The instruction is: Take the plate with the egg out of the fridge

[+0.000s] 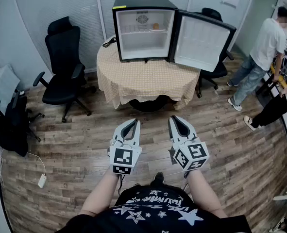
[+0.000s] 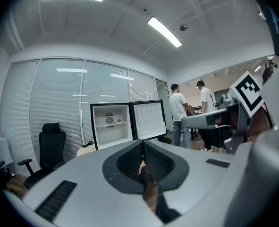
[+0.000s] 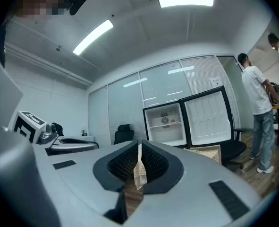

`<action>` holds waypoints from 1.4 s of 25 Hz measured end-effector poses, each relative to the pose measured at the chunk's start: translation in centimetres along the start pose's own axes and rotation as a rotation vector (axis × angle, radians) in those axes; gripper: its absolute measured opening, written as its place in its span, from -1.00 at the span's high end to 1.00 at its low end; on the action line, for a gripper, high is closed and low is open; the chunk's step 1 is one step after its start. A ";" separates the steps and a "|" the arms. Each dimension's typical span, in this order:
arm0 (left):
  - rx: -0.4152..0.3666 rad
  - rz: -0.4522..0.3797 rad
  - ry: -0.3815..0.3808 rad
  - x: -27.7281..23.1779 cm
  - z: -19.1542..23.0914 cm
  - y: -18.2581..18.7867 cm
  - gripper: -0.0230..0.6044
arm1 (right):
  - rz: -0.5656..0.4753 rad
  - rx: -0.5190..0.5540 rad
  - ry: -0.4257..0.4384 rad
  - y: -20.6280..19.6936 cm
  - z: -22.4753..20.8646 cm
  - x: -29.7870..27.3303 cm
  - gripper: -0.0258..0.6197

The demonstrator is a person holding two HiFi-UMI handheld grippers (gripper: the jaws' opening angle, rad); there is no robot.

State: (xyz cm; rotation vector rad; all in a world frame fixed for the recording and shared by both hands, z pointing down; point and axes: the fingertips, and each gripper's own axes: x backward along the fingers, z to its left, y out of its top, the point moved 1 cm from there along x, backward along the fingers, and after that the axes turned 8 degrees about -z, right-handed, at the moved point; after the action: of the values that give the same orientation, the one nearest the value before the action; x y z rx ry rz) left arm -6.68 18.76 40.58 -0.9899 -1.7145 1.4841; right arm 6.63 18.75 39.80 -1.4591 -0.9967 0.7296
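Note:
A small black fridge [image 1: 143,28] stands on a round table [image 1: 148,79] with a checked cloth, its door [image 1: 201,41] swung open to the right. On its upper shelf lies a small orange-yellow egg [image 1: 155,26] on a plate too small to make out; the egg [image 2: 119,121] shows in the left gripper view, and the egg [image 3: 173,121] also in the right gripper view. My left gripper [image 1: 133,122] and right gripper [image 1: 175,119] hang side by side over the wooden floor, well short of the table. Both are shut and hold nothing.
Two black office chairs [image 1: 63,64] stand at the left, and another chair [image 1: 216,72] behind the fridge door. Two people [image 1: 264,52] stand at the right by a desk. A white adapter [image 1: 42,180] with its cable lies on the floor at the left.

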 end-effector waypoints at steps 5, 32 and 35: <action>0.015 0.002 0.000 0.9 0.5 0.0 0.90 | 0.005 -0.003 0.004 -0.2 1.1 0.1 0.80; 0.074 0.064 -0.008 1.7 3.2 -4.0 0.90 | -0.033 -0.131 -0.044 -4.0 1.3 -1.7 0.79; 0.054 0.077 0.012 -0.5 4.0 -4.4 0.90 | -0.019 -0.163 -0.028 -4.5 -0.8 -4.4 0.79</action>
State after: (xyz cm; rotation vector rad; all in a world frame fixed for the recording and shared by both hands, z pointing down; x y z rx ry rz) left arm -10.38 16.06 44.31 -1.0448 -1.6354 1.5615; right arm 4.66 14.37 43.94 -1.5812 -1.1118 0.6689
